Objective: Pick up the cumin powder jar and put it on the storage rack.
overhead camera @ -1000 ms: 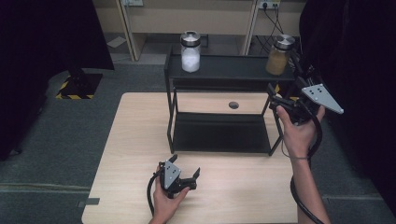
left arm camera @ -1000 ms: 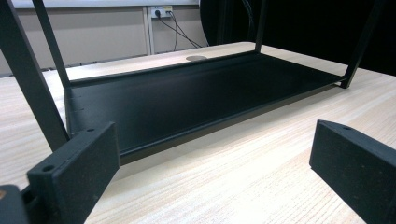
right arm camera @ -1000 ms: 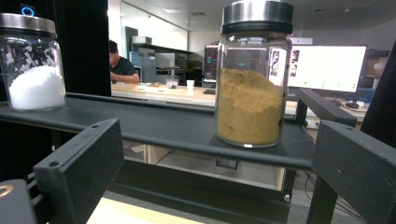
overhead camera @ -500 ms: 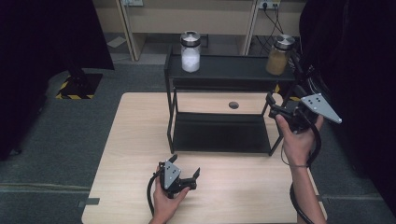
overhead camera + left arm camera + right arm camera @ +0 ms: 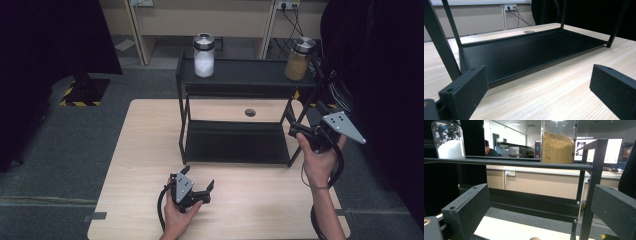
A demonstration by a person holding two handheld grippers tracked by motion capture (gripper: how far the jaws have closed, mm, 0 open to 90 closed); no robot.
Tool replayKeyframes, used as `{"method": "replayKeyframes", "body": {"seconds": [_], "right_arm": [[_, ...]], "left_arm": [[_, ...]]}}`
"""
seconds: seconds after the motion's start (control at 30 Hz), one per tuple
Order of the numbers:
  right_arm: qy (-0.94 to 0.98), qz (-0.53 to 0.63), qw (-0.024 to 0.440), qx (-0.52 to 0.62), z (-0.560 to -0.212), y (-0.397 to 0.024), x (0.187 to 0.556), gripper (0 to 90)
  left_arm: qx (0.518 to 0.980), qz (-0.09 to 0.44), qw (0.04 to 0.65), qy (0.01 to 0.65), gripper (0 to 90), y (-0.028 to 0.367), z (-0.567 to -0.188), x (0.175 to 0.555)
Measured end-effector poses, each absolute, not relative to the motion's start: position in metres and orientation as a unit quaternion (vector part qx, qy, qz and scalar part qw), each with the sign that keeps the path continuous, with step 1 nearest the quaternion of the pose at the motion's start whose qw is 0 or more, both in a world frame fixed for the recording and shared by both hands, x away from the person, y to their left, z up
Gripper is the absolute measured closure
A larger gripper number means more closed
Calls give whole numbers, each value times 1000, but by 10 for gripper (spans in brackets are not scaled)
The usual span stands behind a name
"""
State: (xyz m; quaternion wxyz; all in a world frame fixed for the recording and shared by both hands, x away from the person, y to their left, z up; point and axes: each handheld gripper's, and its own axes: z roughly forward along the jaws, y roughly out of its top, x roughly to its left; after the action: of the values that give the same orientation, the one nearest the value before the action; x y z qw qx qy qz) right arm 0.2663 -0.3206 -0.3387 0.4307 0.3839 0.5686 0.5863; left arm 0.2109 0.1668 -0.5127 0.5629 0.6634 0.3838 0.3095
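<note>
2 jars sit on the top shelf of the black rack in the high view: the white-filled jar at its left end and the brown-filled jar at its right end, well apart. Your right gripper hangs beside the rack's right front post, below that shelf and nearest the brown-filled jar, with its jaws spread and nothing between them. Your left gripper rests low on the counter in front of the rack, also spread wide and empty.

In the left gripper view, the rack's lower shelf lies just ahead of the parted jaws; pushing forward here would likely knock its front edge and shake the rack.

In the right gripper view, the brown-filled jar stands above the shelf's front rail, close to the corner post. I judge that rising straight up risks catching a jaw under the rail or on the post, which could jolt the rack and tip the tall jar. Gripping near its lid might also topple it backward.
</note>
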Motion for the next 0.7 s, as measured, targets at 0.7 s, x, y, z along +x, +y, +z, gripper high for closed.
{"method": "replayKeyframes", "body": {"seconds": [0.7], "right_arm": [[577,581,417,393,-363,-322,255,21]], "left_arm": [[662,312,564,383,11,166,-514,210]]}}
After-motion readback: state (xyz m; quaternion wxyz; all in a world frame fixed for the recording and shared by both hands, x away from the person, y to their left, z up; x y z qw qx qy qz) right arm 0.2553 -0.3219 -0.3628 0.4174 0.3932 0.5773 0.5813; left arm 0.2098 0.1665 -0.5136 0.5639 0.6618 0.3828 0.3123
